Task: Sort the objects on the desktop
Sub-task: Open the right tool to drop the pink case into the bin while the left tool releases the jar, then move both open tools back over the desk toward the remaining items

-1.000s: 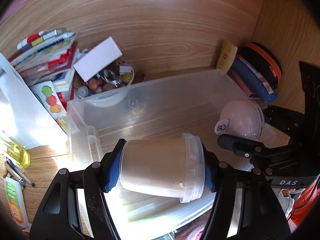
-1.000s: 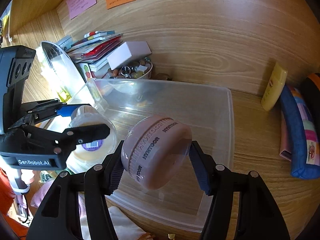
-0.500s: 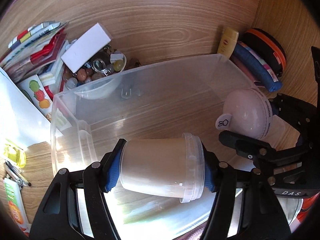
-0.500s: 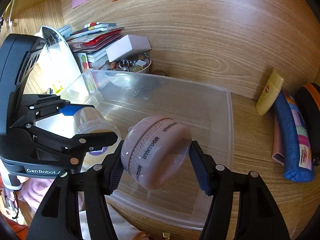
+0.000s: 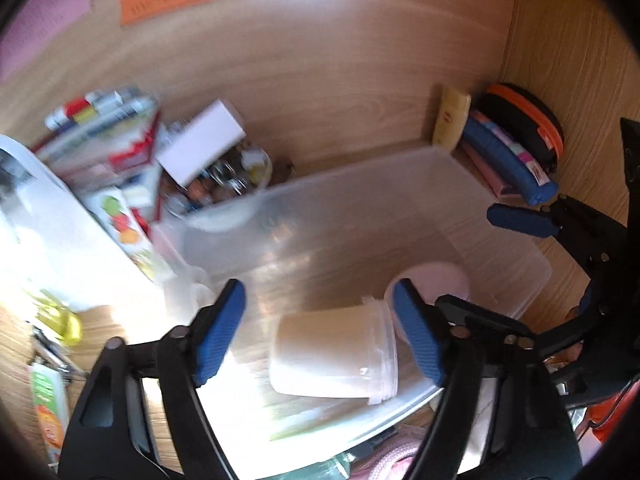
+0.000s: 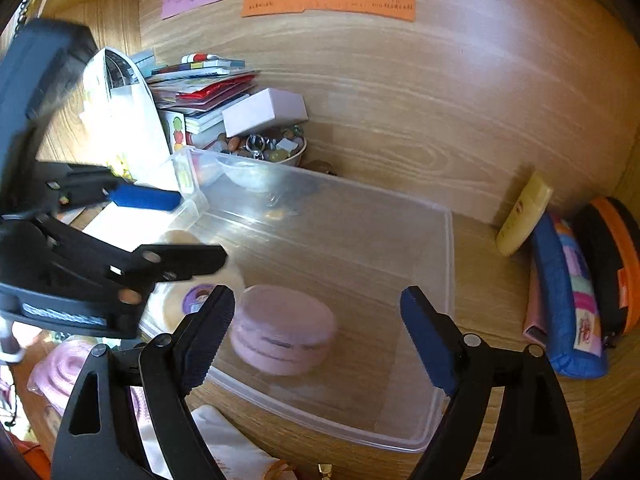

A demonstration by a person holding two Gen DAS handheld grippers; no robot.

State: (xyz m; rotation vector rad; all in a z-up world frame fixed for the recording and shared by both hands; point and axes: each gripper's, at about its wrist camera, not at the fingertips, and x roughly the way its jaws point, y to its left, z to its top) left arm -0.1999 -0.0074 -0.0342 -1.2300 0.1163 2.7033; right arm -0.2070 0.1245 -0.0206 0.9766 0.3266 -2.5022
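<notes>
A clear plastic bin sits on the wooden desk. Inside it a white lidded tub lies on its side, below my left gripper, whose jaws are opening and no longer touch it. A pink round case rests flat on the bin floor, under my right gripper. Those jaws are opening too, with the pads clear of the case. In the right wrist view the tub shows partly behind the left gripper.
A bowl of beads and rings with a white box on it stands behind the bin, beside stacked books. A yellow tube, a blue pouch and an orange-rimmed case lie at right. Pink cloth lies near left.
Both grippers have opened. The white tub dropped out of the left jaws and the pink case out of the right jaws; both now lie in the bin. The left view tilted upward.
</notes>
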